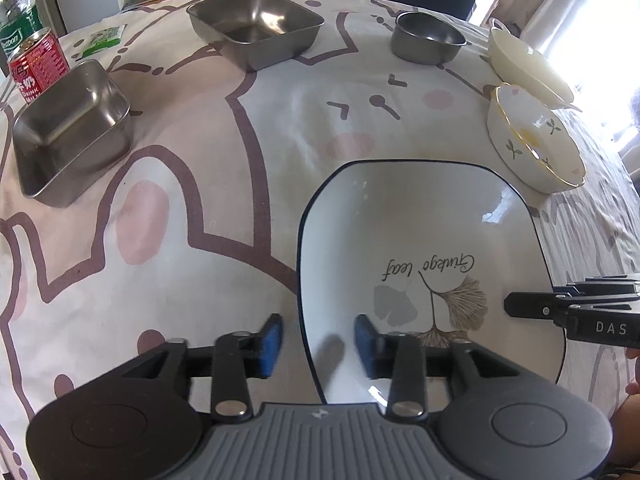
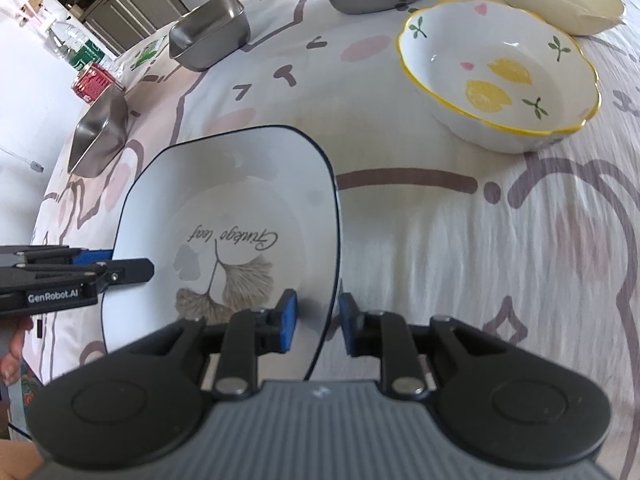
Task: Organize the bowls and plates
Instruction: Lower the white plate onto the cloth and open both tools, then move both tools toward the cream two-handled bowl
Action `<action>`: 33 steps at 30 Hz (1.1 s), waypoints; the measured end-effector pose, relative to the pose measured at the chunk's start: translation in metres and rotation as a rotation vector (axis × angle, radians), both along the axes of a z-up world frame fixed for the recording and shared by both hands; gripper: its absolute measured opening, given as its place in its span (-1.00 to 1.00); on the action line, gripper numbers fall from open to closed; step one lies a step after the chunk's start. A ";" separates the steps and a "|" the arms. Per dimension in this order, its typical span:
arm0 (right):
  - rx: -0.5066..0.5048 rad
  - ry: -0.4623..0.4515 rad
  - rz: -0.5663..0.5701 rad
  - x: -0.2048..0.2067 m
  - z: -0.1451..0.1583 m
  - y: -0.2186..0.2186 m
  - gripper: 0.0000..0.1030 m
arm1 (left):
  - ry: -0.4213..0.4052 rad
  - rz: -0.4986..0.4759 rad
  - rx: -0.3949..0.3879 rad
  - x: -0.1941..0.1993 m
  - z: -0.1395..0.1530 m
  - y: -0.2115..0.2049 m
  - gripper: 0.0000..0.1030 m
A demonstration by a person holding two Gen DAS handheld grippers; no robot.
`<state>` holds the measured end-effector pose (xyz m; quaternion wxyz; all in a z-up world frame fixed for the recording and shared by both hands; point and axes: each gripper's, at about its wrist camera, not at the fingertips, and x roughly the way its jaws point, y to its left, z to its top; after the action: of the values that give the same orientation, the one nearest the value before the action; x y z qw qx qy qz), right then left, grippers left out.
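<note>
The plate lies flat on the desk, its 9 and 3 o'clock rims between the spread jaws of the left hand-held gripper and right hand-held gripper, neither pinching it, apparently to keep it level.

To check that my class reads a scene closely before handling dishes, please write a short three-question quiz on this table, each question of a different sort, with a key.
1. True or false: the left gripper and the right gripper each have a rim of the square plate between their jaws.
2. The lemon-pattern bowl is: A) upright and empty, B) upside down, C) stacked on the plate.
3. Fill in: the square tray beside the red can is made of ___.

Key: 1 true; 2 A; 3 steel.
</note>
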<state>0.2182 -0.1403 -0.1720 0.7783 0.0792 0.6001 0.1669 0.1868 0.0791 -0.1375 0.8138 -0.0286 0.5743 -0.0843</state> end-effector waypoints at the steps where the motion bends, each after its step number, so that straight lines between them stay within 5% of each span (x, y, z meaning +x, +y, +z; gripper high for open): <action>1: 0.000 -0.001 0.000 0.000 0.000 0.000 -0.42 | 0.001 0.000 -0.001 0.000 0.000 0.000 0.02; 3: 0.000 -0.003 0.002 -0.001 0.000 0.001 -0.36 | 0.002 -0.001 -0.007 0.000 -0.001 0.001 0.14; 7: -0.003 -0.022 0.007 -0.003 0.002 0.002 0.20 | -0.001 -0.005 -0.012 -0.001 0.000 0.000 0.61; 11: -0.004 -0.039 0.002 -0.002 0.005 0.000 0.29 | -0.015 0.009 -0.017 -0.001 0.002 0.001 0.88; 21: 0.034 -0.154 -0.006 -0.001 0.039 -0.014 1.00 | -0.125 0.043 -0.022 0.002 0.025 0.007 1.00; 33: 0.116 -0.368 -0.146 0.015 0.090 -0.063 1.00 | -0.348 0.102 -0.068 0.016 0.076 -0.009 1.00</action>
<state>0.2337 -0.2038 -0.0825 0.8790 0.1353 0.4299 0.1558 0.2024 0.0706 -0.0617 0.9026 -0.0702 0.4195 -0.0661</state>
